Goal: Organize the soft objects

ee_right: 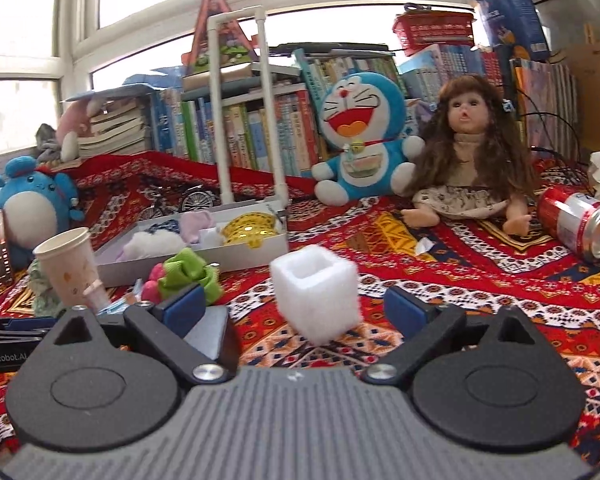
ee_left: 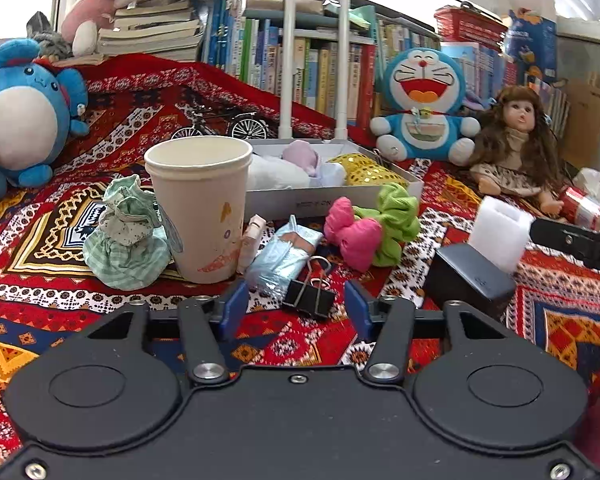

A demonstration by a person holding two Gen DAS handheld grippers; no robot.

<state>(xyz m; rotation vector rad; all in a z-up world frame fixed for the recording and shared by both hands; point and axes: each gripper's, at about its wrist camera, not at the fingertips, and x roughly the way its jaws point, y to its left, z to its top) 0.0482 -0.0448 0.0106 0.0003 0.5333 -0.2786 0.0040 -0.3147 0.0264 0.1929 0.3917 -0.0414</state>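
A white foam block (ee_right: 316, 294) with a square hollow lies on the patterned cloth, blurred, between and just ahead of the wide-open fingers of my right gripper (ee_right: 296, 306); it also shows in the left wrist view (ee_left: 500, 232). The grey tray (ee_left: 332, 196) holds soft items: a lilac cloth, a white fluffy piece and a yellow sequin piece (ee_left: 370, 170). In front of it lie a pink bow (ee_left: 350, 232) and a green scrunchie (ee_left: 396, 216). A bunched green cloth (ee_left: 126, 236) lies left of the paper cup (ee_left: 200, 208). My left gripper (ee_left: 296, 306) is open and empty above a black binder clip (ee_left: 310, 294).
A dark box (ee_left: 470, 280) sits beside the foam block. A light blue packet (ee_left: 282, 258) lies by the cup. A Doraemon plush (ee_right: 360, 136), a doll (ee_right: 470, 152), a red can (ee_right: 576, 226) and a blue plush (ee_left: 24, 116) ring the cloth. Books line the back.
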